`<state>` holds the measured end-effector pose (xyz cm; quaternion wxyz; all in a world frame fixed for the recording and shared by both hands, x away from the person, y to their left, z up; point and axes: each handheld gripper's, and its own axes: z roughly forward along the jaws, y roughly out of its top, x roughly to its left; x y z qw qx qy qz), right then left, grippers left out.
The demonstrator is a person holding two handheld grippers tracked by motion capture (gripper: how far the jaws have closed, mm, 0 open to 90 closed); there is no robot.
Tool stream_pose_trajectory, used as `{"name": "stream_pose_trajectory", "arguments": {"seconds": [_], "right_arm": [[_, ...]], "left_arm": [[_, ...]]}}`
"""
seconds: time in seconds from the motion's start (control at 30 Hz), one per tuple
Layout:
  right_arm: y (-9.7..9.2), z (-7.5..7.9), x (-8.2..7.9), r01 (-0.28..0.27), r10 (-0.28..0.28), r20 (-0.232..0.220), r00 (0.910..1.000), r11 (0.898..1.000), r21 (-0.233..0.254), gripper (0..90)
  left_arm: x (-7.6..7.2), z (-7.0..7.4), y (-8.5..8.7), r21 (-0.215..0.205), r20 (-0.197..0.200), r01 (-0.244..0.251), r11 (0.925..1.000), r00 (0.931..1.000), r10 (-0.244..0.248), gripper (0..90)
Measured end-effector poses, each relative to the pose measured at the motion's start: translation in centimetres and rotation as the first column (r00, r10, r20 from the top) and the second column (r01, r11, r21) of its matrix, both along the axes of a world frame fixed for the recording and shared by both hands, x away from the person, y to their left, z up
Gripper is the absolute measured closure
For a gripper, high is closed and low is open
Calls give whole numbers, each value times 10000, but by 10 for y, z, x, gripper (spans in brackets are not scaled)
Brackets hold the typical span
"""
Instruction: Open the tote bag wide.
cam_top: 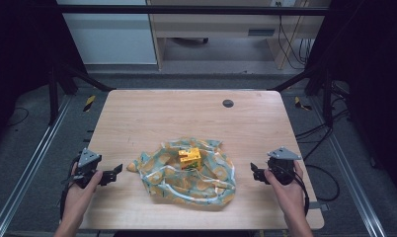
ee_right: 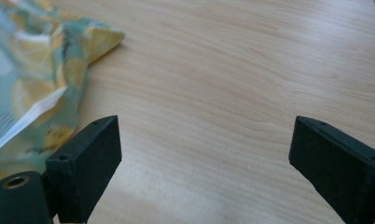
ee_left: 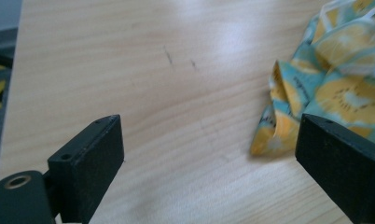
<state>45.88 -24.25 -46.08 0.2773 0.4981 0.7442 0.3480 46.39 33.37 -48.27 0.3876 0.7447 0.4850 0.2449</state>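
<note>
Wood-grain laminate covers the counter (cam_top: 152, 113), pale and rounded at its corners, with a dark round grommet (cam_top: 228, 103) set near the far edge at about one o'clock from centre. A few faint dark scuffs mark the grain in the left gripper view. Around the counter runs a black metal frame (cam_top: 186, 10), with grey carpet below, yellow-and-black tape (cam_top: 89, 102) on the floor at ten o'clock and again at two o'clock, and cables (cam_top: 321, 129) trailing at three o'clock. Beyond the far edge stand a white panel (cam_top: 110, 34) and a light wooden desk (cam_top: 221, 24).

A crumpled cloth (cam_top: 186, 173), teal with yellow fruit slices, lies on the near half of the counter, slightly toward six o'clock from centre. A small yellow block (cam_top: 190, 158) sits on top of it, near its far side.

The left gripper (cam_top: 116, 170) rests at about eight o'clock, held in a hand (cam_top: 83, 185), its jaws spread wide and pointing toward the cloth; in its own view the cloth's corner (ee_left: 274, 126) lies just beside the right jaw, apart from it. The right gripper (cam_top: 255, 170) sits at about four o'clock, held in the other hand (cam_top: 283, 185), jaws likewise spread wide with bare wood between them, the cloth (ee_right: 41, 79) just off its left jaw.
</note>
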Motion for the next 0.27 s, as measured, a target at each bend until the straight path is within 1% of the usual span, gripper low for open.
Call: {"name": "stream_pose_trajectory", "arguments": {"seconds": [0.03, 0.07, 0.1, 0.13, 0.17, 0.2, 0.27], "right_arm": [[0, -5, 3, 213, -217, 238, 9995, 9996, 179, 100], [0, -9, 4, 372, -380, 324, 9988, 9990, 236, 101], [0, -16, 5, 521, -527, 456, 9976, 9986, 133, 104], [0, -21, 4, 565, -573, 484, 9972, 9983, 168, 106], [1, -23, 3, 413, -423, 529, 9977, 9989, 201, 105], [1, -23, 2, 334, -344, 623, 9975, 9993, 181, 102], [-2, -21, -2, 393, -392, 1047, 9937, 9992, 13, 101]], "left_arm": [[0, -1, 1, 174, -78, 23, 9998, 10000, -22, 74], [-1, -1, 2, 442, -55, -33, 9990, 10000, 35, 74], [-2, 0, 4, 673, 17, -112, 9977, 9999, 111, 74], [-2, 0, 6, 793, 82, -169, 9967, 9998, 163, 74], [-2, 1, 7, 820, 101, -172, 9965, 9998, 165, 74], [-3, 2, 9, 818, 250, -262, 9963, 9994, 242, 73], [-4, 4, 13, 838, 370, -410, 9956, 9986, 380, 73]]}}
